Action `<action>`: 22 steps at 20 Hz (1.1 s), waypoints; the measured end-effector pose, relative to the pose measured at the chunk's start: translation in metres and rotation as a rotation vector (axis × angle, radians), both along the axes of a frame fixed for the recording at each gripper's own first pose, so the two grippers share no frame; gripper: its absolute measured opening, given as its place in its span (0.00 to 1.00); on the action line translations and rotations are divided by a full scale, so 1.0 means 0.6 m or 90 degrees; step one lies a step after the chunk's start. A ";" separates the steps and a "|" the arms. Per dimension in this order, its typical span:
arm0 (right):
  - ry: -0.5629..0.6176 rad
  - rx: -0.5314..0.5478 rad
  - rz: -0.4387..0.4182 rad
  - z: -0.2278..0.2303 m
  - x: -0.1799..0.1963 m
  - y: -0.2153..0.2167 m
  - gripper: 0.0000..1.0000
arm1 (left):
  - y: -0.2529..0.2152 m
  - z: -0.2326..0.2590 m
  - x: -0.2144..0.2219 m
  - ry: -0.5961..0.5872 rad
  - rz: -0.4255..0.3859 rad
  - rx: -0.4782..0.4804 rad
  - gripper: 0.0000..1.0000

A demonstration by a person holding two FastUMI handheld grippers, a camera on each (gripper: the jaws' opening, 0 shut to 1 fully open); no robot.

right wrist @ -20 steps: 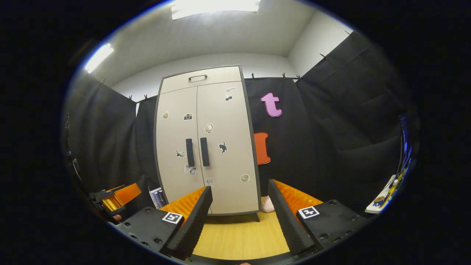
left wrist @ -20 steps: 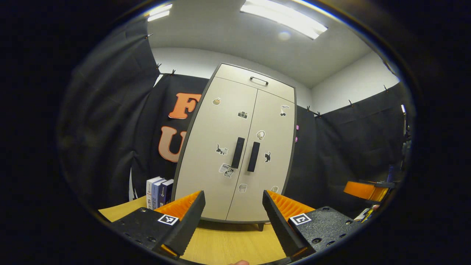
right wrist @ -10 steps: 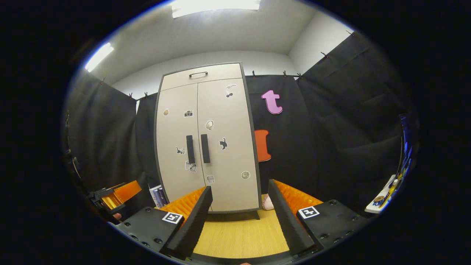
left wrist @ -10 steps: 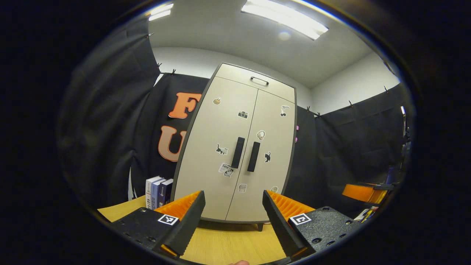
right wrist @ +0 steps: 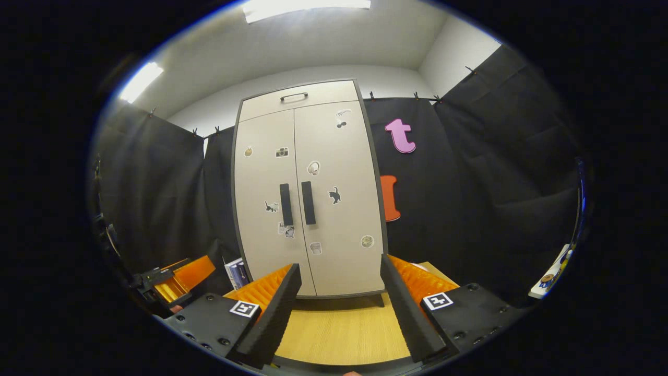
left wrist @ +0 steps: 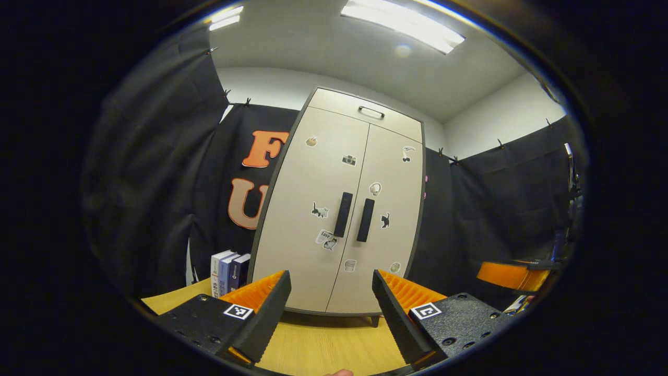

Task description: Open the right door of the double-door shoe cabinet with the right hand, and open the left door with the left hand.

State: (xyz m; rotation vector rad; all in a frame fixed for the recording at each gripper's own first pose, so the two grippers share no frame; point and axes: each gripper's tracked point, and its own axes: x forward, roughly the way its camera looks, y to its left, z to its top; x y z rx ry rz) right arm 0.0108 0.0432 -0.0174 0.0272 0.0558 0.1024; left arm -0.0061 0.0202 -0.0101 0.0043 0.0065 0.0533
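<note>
The shoe cabinet (left wrist: 339,209) stands upright on the table (left wrist: 323,350) at centre frame in both views. Both doors are closed and flush. The left door (left wrist: 308,209) and right door (left wrist: 389,209) meet at a centre seam, with the left handle (left wrist: 343,207) and right handle (left wrist: 365,220) set vertically just beside it, one on each side. This placement lets each door swing outward from the middle, so one gripper can serve each handle without crossing the other.

The left gripper (left wrist: 329,308) sits at lower centre of the left gripper view, its fingers spread wide and holding nothing. The left handle lies above the gap between them, well apart from the tips.

The right gripper (right wrist: 339,303) sits at lower centre of the right gripper view, fingers likewise spread and empty. The right handle (right wrist: 308,202) appears above and slightly left of the gap, well apart. The spread setting suits a handle that must pass between the fingers before closure.

Judgement: the approach stage is in hand, and neither door has been opened. The task order calls for the right door first.

Books (left wrist: 227,269) stand at lower left, beside the cabinet.
</note>
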 end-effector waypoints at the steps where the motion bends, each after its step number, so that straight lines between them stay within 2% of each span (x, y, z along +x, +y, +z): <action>1: -0.010 0.005 0.008 0.014 0.006 0.006 0.98 | 0.004 -0.004 0.002 0.001 0.008 -0.004 0.94; 5: -0.022 -0.022 -0.014 0.048 0.061 -0.013 0.98 | -0.002 -0.017 0.014 0.014 0.021 -0.021 0.94; 9: -0.015 -0.010 0.024 0.067 0.133 -0.005 0.98 | -0.014 -0.023 0.035 0.007 0.032 -0.019 0.94; 10: -0.019 -0.020 0.027 0.071 0.156 -0.007 0.98 | -0.013 -0.025 0.041 0.004 0.041 -0.020 0.97; 12: -0.029 -0.041 0.042 0.081 0.204 -0.004 0.98 | -0.012 -0.025 0.058 -0.003 0.060 -0.018 0.94; 15: -0.041 -0.026 0.087 0.110 0.264 0.023 0.98 | -0.012 -0.032 0.091 0.004 0.084 -0.021 0.94; 18: -0.022 -0.004 0.119 0.116 0.310 0.047 0.98 | 0.001 -0.022 0.110 -0.020 0.106 -0.023 0.94; 20: -0.009 0.004 0.109 0.108 0.346 0.052 0.98 | 0.011 -0.027 0.131 -0.016 0.110 -0.025 0.94; 22: -0.019 -0.010 0.074 0.109 0.392 0.052 0.98 | 0.013 -0.025 0.164 -0.016 0.080 -0.009 0.94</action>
